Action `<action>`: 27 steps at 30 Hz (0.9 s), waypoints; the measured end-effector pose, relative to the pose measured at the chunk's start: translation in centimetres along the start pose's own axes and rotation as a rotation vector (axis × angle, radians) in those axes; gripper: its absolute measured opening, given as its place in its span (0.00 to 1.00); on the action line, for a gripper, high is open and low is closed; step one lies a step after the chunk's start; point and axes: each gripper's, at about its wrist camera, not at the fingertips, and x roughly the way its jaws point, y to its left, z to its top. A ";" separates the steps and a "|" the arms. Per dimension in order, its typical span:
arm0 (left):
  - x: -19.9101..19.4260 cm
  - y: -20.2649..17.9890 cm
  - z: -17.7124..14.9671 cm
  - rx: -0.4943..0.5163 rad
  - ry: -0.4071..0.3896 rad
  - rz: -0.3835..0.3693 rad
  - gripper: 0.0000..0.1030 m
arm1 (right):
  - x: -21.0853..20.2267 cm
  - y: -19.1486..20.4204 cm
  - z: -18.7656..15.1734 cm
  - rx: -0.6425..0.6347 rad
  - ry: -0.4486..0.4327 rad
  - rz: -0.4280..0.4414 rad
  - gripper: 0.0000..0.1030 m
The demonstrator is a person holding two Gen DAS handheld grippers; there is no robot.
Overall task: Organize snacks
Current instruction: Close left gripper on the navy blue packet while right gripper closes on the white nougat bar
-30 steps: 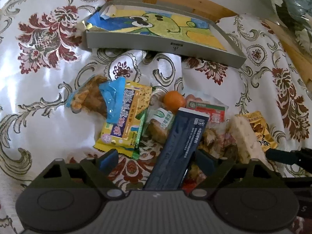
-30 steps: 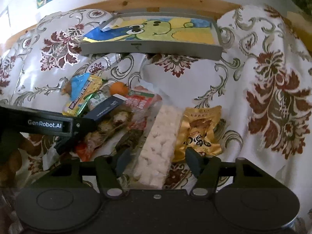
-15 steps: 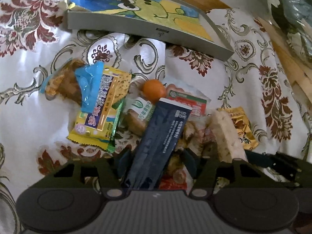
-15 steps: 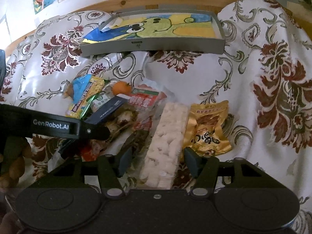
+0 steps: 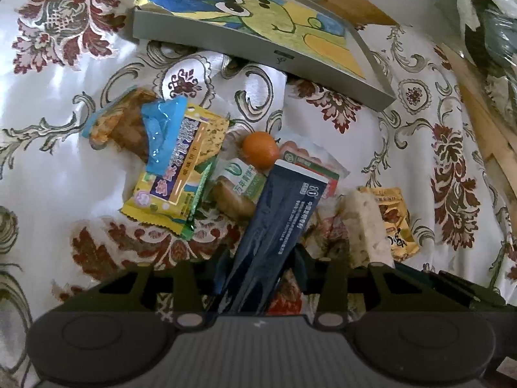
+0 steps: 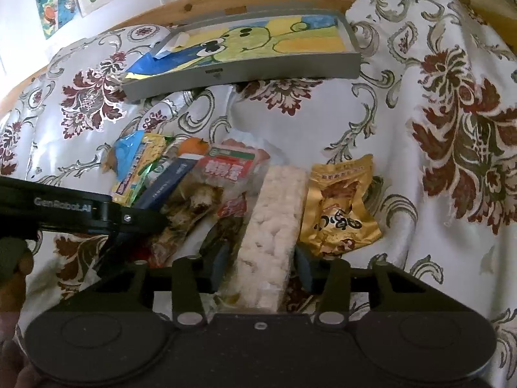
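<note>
Your dark blue packet (image 5: pixel 281 223) lies at lower centre of the left view, atop the snack pile; it looks light, flat and slippery, so take it across its near end. Your left tool (image 5: pixel 258 266) pinches that end. At lower centre of the right view, the rice cracker bar (image 6: pixel 274 236) looks brittle; your right tool (image 6: pixel 258 266) straddles it, spread, not touching.

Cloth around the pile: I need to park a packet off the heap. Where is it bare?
Bare cloth lies between the tray and the pile, and right of the gold pouch. Left of the blue-topped packet is bare too. From that packet across to the pouch, the snacks overlap.
</note>
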 end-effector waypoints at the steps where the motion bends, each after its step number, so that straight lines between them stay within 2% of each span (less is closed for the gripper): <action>1: -0.1 -0.1 0.0 0.001 -0.003 0.008 0.41 | 0.0 -0.1 0.0 0.005 0.001 -0.001 0.42; 9: -1.3 -1.7 -0.2 0.039 -0.046 0.053 0.38 | -0.2 0.0 -0.2 -0.005 -0.021 -0.019 0.38; 13: -2.0 -2.7 -0.3 0.064 -0.072 0.077 0.37 | -0.8 0.7 -0.5 -0.059 -0.056 -0.043 0.37; 27: -3.8 -4.5 0.2 0.040 -0.108 0.067 0.35 | -2.6 2.5 -0.8 -0.199 -0.144 -0.115 0.36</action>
